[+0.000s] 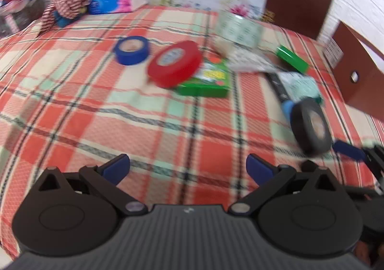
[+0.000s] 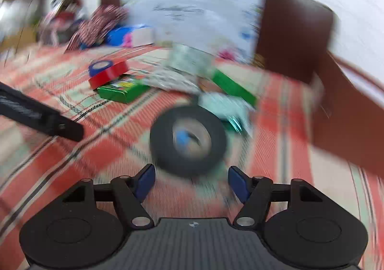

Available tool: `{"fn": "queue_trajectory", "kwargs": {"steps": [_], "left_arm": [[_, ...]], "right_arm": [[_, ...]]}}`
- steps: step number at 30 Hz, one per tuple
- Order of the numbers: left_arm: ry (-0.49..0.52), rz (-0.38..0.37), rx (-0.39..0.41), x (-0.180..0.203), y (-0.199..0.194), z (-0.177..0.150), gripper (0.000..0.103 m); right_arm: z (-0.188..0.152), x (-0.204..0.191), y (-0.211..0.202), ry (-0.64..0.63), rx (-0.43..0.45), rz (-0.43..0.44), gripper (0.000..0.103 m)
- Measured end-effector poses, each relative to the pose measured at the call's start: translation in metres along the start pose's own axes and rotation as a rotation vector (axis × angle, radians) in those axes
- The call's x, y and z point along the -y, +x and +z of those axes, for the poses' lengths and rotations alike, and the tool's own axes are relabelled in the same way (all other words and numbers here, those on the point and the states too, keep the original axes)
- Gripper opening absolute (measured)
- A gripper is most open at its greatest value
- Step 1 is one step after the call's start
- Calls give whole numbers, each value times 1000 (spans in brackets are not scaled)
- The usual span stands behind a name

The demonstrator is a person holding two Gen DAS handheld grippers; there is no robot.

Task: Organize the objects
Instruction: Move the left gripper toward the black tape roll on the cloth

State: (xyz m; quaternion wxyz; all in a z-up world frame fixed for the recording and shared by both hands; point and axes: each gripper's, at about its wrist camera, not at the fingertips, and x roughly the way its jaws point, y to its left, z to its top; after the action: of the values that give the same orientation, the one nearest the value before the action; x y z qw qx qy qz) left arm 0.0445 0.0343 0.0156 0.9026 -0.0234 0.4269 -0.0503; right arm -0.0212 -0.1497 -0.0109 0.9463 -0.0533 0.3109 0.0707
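Blk tongs (image 1: 187,166) w/ blue pads (image 1: 114,167)

Black tape roll (image 1: 310,123) stands on edge on the plaid bedspread (image 1: 96,102), right side. Red roll (image 1: 174,62) leans tilted on a green box (image 1: 204,83), blue roll (image 1: 132,50) lies flat just left.

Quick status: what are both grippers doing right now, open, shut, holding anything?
Left gripper: open wide, nothing between its fingers.
Right gripper: open, holding nothing; the black tape roll sits just ahead of its fingers.

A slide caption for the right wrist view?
Open right tool nears black tape roll on plaid cloth.
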Motion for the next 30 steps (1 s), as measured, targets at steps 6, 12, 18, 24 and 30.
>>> {"fn": "queue_trajectory", "kwargs": {"steps": [6, 12, 18, 24, 30], "left_arm": [[74, 13, -21, 26, 3, -12, 103], [72, 33, -31, 29, -2, -17, 103], [67, 19, -32, 30, -6, -21, 103], [48, -18, -31, 22, -13, -27, 103], [35, -135, -21, 23, -18, -4, 97]], "right_arm": [[-22, 26, -22, 115, -11, -25, 86], [-26, 24, -20, 105, 18, -6, 90], [-27, 23, -22, 98, 27, -10, 90], [-27, 21, -21, 94, 25, -19, 91], [-22, 19, -17, 78, 6, -10, 95]]}}
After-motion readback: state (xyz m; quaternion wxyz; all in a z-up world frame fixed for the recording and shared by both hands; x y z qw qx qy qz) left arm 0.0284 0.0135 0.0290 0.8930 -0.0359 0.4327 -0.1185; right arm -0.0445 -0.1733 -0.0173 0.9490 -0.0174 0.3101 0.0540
